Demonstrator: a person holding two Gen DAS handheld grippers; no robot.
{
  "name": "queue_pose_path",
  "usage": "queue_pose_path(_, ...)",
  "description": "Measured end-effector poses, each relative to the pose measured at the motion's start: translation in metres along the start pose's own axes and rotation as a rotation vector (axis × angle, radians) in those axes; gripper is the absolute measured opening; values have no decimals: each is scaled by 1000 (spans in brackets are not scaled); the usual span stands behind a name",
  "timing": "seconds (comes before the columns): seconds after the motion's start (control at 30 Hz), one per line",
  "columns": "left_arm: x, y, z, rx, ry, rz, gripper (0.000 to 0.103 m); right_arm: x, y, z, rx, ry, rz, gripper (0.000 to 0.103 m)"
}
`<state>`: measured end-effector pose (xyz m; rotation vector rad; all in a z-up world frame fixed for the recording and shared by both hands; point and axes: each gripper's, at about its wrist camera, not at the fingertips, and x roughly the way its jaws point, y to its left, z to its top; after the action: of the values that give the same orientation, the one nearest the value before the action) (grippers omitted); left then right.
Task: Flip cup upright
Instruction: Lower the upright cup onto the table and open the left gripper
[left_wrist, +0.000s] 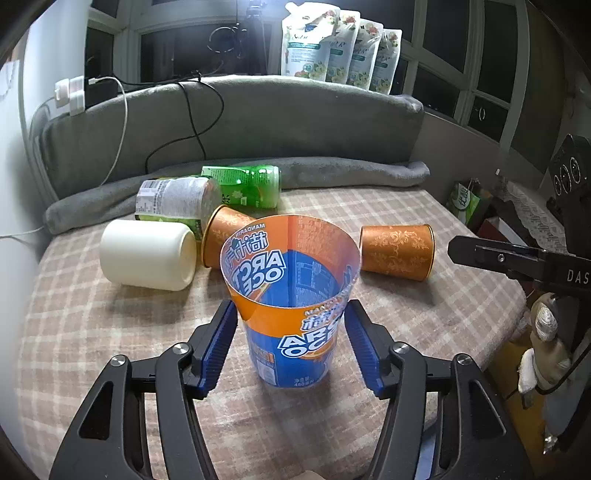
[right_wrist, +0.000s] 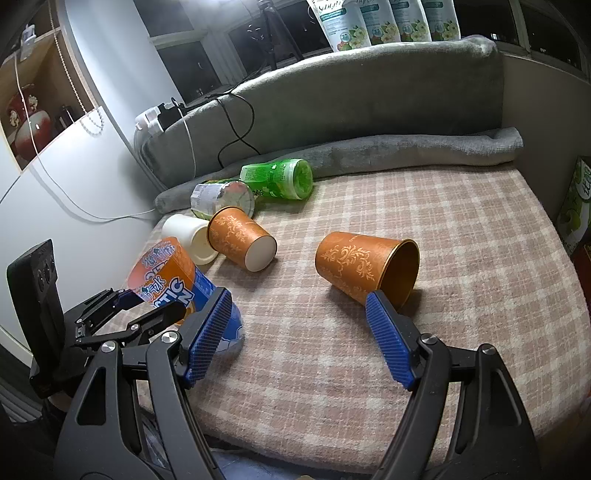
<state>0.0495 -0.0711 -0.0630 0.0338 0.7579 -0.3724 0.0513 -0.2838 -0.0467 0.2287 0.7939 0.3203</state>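
An orange and blue cup (left_wrist: 295, 302) made from a drink label stands upright on the checked blanket (left_wrist: 110, 332), mouth up. My left gripper (left_wrist: 291, 314) is open, with a blue pad on each side of the cup and a small gap at each. The cup also shows at the left of the right wrist view (right_wrist: 177, 284). My right gripper (right_wrist: 295, 310) is open and empty, its right pad just in front of an orange patterned cup (right_wrist: 365, 264) lying on its side. A second orange cup (right_wrist: 240, 240) and a white cup (right_wrist: 192, 236) also lie on their sides.
Two green plastic bottles (left_wrist: 255, 184) lie at the back by a rolled grey blanket (left_wrist: 351, 171). A grey cushion (left_wrist: 240, 122) with cables over it backs the surface. Refill pouches (left_wrist: 340, 48) stand on the sill. The blanket's right edge (left_wrist: 509, 314) drops off.
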Motion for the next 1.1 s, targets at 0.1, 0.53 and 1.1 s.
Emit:
queue_pose_path(0.1, -2, 0, -2, 2, -1, -5, 67, -3, 2, -2, -6, -11, -6, 78)
queue_pose_path(0.53, -24, 3, -10, -9, -28, -13, 75, -16, 9, -3, -57, -103, -67, 80)
queue_pose_path(1.1, -104, 34, -10, -158, -370, 187, 80, -43, 37, -8, -193, -290, -222, 91)
